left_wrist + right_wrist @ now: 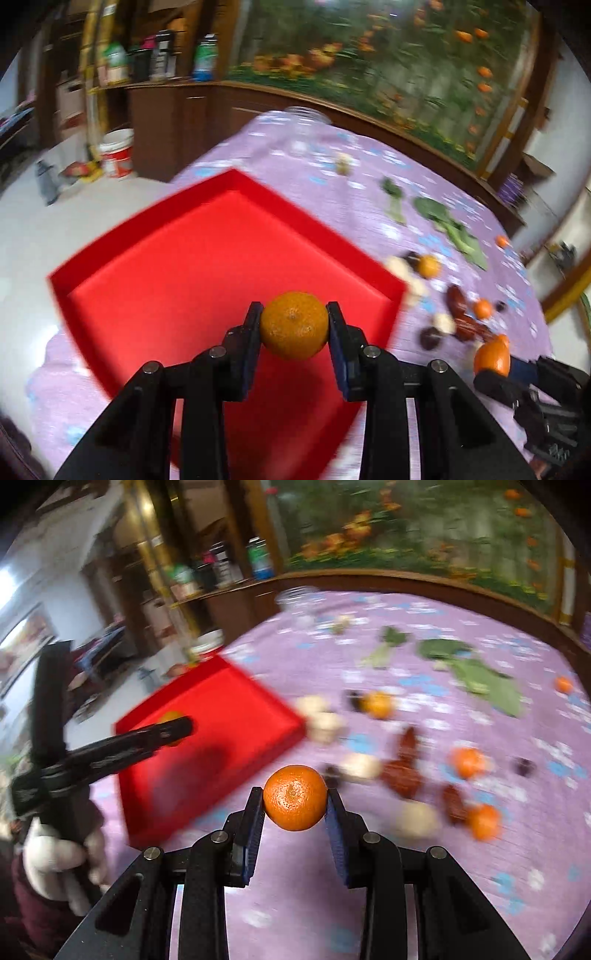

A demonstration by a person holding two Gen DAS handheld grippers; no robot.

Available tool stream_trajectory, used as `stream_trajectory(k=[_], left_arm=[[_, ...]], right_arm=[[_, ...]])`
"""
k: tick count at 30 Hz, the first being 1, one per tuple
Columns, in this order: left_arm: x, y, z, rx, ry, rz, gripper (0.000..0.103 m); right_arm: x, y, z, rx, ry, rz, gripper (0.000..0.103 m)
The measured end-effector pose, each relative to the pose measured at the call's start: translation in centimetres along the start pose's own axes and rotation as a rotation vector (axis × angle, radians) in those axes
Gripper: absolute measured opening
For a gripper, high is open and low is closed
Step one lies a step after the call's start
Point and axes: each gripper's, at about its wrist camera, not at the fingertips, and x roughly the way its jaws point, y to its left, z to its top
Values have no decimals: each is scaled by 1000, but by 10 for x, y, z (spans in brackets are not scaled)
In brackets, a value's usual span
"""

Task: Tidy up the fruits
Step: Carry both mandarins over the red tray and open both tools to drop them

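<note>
The left gripper (294, 325) holds a small orange (294, 325) tight between its two fingers (253, 321). That orange hangs over the red tray (155, 288), near the tray's close corner. The tray sits on the table with the purple flowery cloth (369, 184). The tray's floor looks bare, but the gripper's black frame hides the near part of it.

The right gripper (294, 798) squeezes a second orange (294, 798) between its fingers (334, 808). This one is over the purple cloth, to the right of the tray and not over it. In the right wrist view the left gripper shows as a dark bar reaching across the tray, and only a sliver of its orange peeks out behind the tip. A hand in a white glove (55, 853) grips the handle, cut off by the picture's edge.

Both pictures are smeared, so the loose things on the cloth are hard to name. More oranges (467, 762) lie scattered there, with pale lumps (325, 725), brown pieces (402, 771), small dark round things (524, 766) and green leaves (484, 679) farther back. A clear jar (304, 114) at the far edge is almost too blurry to see. In the left wrist view the right gripper sits at the lower right, half cut off.
</note>
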Motion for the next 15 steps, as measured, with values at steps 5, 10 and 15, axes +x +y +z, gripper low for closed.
stream_trajectory(k=[5,10,15], left_arm=[[4,26,-1,-28,4,73,33],[4,40,-1,-47,9,89,33],[-1,48,2,-73,-7,93,47]], right_arm=[[48,43,14,-71,47,62,36],[84,64,24,-97,86,84,36],[106,68,22,-103,117,68,38]])
